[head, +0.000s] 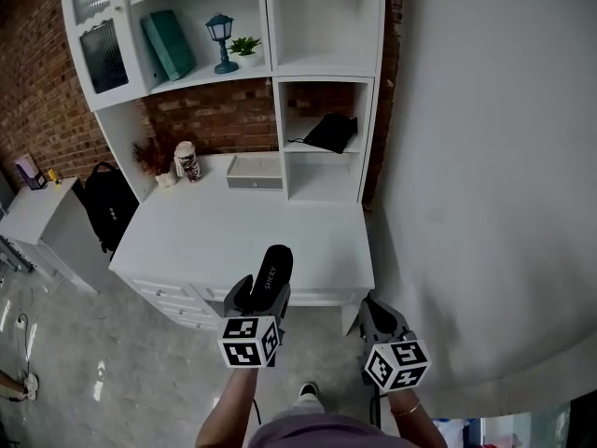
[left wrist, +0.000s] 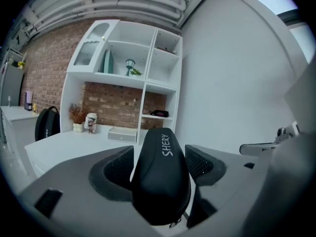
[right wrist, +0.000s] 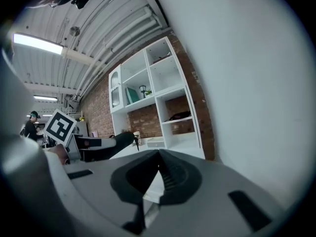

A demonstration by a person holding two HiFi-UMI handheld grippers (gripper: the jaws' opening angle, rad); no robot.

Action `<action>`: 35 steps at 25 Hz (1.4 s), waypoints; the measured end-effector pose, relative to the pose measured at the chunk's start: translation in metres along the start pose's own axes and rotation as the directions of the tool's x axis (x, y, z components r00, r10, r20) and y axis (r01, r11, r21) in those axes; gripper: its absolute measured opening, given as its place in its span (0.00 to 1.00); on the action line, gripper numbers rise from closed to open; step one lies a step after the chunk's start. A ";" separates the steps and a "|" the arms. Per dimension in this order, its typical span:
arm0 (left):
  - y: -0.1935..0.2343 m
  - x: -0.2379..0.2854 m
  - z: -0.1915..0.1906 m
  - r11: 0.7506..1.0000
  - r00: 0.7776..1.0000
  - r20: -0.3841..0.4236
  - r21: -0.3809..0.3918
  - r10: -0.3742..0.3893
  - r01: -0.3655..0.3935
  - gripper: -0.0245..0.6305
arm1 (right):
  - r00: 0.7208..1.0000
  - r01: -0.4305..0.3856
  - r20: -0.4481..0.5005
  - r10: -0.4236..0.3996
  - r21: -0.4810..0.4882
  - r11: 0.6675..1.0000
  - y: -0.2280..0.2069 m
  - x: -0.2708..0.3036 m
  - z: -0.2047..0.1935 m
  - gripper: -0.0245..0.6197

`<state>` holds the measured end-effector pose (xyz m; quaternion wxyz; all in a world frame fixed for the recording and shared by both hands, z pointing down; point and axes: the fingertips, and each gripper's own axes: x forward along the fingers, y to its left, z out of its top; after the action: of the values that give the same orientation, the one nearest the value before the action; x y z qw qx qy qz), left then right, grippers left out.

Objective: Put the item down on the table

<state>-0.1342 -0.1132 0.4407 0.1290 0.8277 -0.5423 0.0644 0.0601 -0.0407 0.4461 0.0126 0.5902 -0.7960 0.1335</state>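
Observation:
A black glasses case [head: 270, 276] with white lettering is held in my left gripper [head: 258, 299], which is shut on it above the front edge of the white table [head: 201, 241]. In the left gripper view the case [left wrist: 162, 174] stands between both jaws and fills the gap. My right gripper [head: 373, 317] hangs off the table's front right corner, shut with nothing in it; its jaws meet in the right gripper view [right wrist: 157, 169]. There the case [right wrist: 121, 140] and the left gripper show at the left.
At the back of the table stand a small white drawer box [head: 254, 172], a printed cup [head: 187, 161] and a dried plant. A white shelf unit [head: 322, 82] holds a black pouch [head: 330, 132]. A black backpack [head: 107, 203] leans at the left. A white wall [head: 494, 175] is at the right.

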 end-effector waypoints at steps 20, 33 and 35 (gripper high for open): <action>0.037 0.157 0.099 0.999 0.996 0.080 0.021 -0.048 0.046 0.54 | 0.996 0.074 0.045 -0.073 -0.021 0.997 -0.054 0.114 0.047 0.03; 0.039 0.265 0.169 0.998 0.993 0.121 0.060 0.006 -0.013 0.54 | 0.999 0.019 0.039 -0.017 -0.039 0.999 -0.105 0.192 0.074 0.03; 0.037 0.280 0.179 0.998 0.992 0.126 0.065 0.009 -0.017 0.54 | 0.999 0.010 0.036 -0.008 -0.045 0.999 -0.111 0.201 0.079 0.03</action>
<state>-0.0610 -0.4248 0.3431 0.0667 0.8303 -0.5524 0.0311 0.1149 -0.2766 0.4279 0.0123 0.5956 -0.7963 0.1048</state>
